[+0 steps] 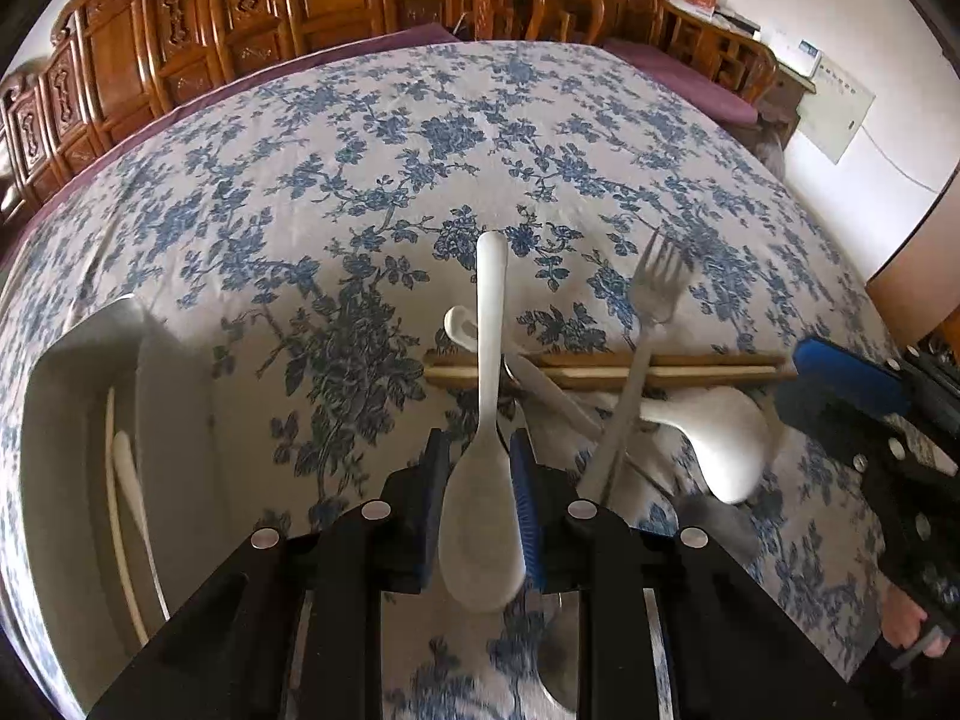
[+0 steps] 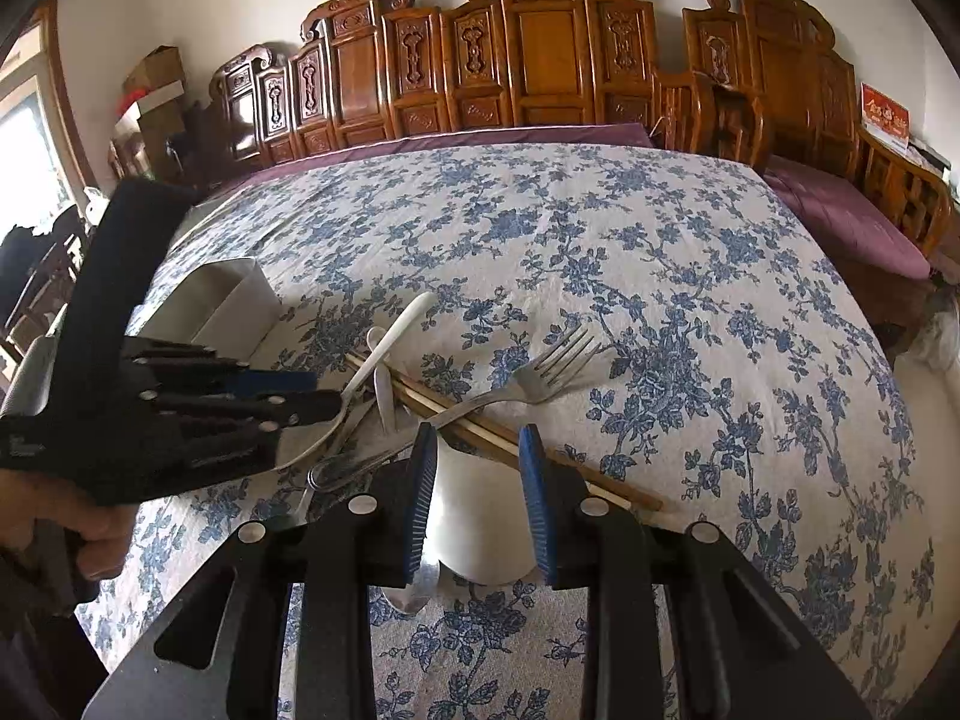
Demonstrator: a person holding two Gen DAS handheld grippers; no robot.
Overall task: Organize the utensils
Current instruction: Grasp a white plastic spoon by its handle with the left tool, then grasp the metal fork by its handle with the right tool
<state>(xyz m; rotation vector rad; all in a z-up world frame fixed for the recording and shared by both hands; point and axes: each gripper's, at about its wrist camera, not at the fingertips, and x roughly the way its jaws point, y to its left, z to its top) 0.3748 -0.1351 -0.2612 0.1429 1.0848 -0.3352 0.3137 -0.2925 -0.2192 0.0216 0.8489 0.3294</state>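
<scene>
White plastic is filling the left hand-held gripper (image 1: 480,516), which is clamping a white rice paddle (image 1: 483,480) by its bowl just behind the chopsticks (image 1: 600,369) and fork (image 1: 648,324), while the right hand-held gripper (image 2: 480,504) is straddling a white spoon (image 2: 480,516), grip unclear.

A long white plastic spoon (image 1: 483,516) points away, its bowl near the camera. Behind it two brown wooden chopsticks (image 1: 606,369) lie side by side. A shiny metal fork (image 1: 645,324) leans across them. A big white ladle (image 1: 729,441) rests close by. A white plastic box (image 1: 84,420) sits on the left with utensils inside.
</scene>
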